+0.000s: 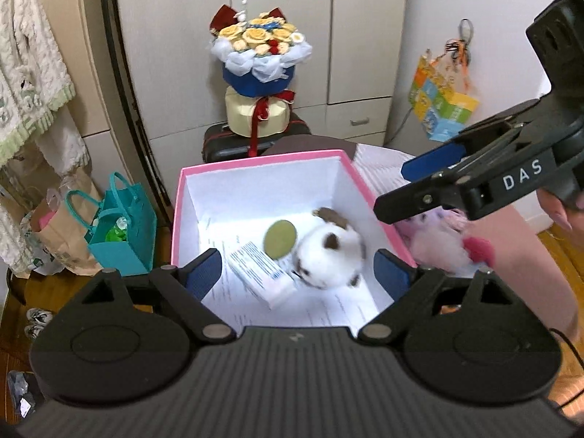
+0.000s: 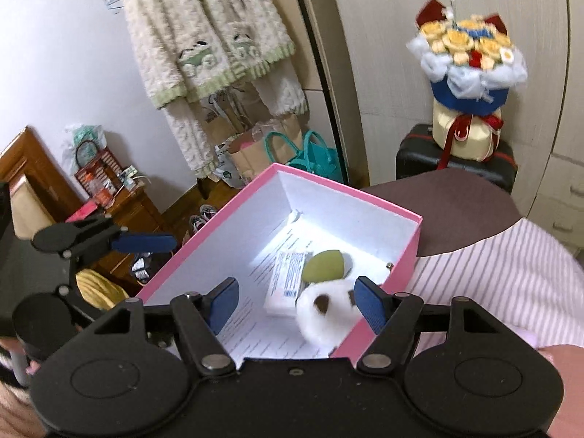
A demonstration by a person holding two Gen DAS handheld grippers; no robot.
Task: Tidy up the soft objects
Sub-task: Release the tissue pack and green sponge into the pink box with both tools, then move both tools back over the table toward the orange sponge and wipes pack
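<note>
Left wrist view is showing the white plush lying inside the pink box, low and between the spread pads of the left tongs, which are pinching nothing; the plush is blurred, so I cannot say whether it is resting or tumbling. A green disc is touching its left side and a small carton is lying just beside that, all on printed paper lining the box floor. Right wrist view is showing the same plush near the box's near right corner, sitting closer to the right pad of the right tongs, whose pads are also standing apart and empty. Outside the box, a pink plush is lying on the striped bed, just beyond the box's right wall and under the right tongs. I judge that pink plush to be the next soft thing to gather: it is lying on the right, the right hand is nearer, and its long axis I cannot tell, since it is half hidden. A bouquet is standing on a suitcase behind.
</note>
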